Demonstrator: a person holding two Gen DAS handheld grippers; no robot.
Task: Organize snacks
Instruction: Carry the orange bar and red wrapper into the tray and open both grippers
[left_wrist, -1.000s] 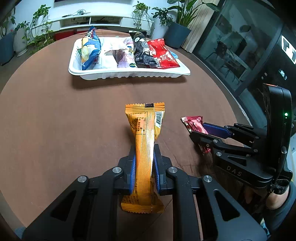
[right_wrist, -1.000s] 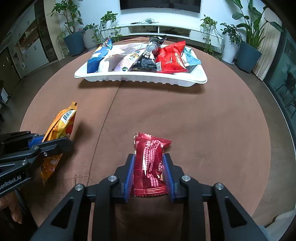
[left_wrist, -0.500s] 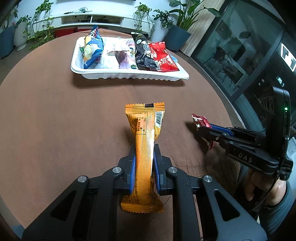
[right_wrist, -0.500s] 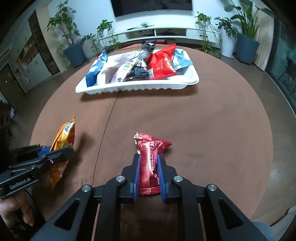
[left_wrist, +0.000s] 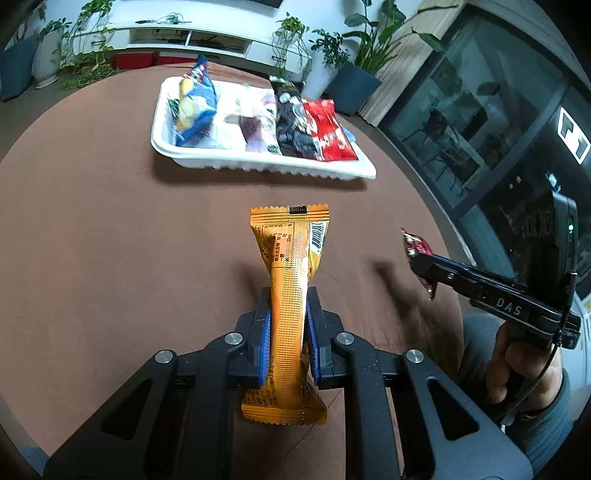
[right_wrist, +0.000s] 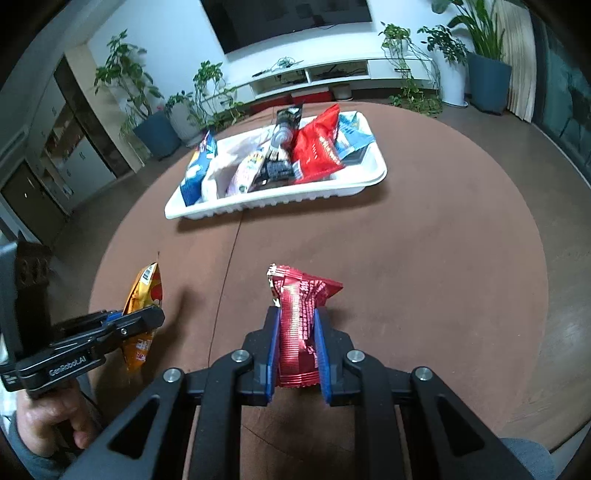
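Observation:
My left gripper (left_wrist: 288, 295) is shut on an orange snack packet (left_wrist: 290, 280) and holds it above the brown round table (left_wrist: 110, 240). My right gripper (right_wrist: 295, 314) is shut on a dark red snack packet (right_wrist: 297, 306), also lifted off the table. Each gripper shows in the other's view: the right one (left_wrist: 417, 258) with the red packet (left_wrist: 415, 243) at the right, the left one (right_wrist: 155, 314) with the orange packet (right_wrist: 146, 291) at the left. A white tray (left_wrist: 266, 168) holding several snack packets sits at the far side of the table; it also shows in the right wrist view (right_wrist: 280, 199).
The tray holds a blue packet (left_wrist: 194, 107), a black packet (left_wrist: 291, 118) and a red packet (left_wrist: 328, 129), among others. Potted plants (right_wrist: 147, 110) and a white low cabinet (right_wrist: 332, 74) stand beyond the table. Glass panels (left_wrist: 480, 110) are at the right.
Both grippers have risen with their packets. The right gripper closed tighter on the red packet and lifted it off the table. The tray now looks farther away.

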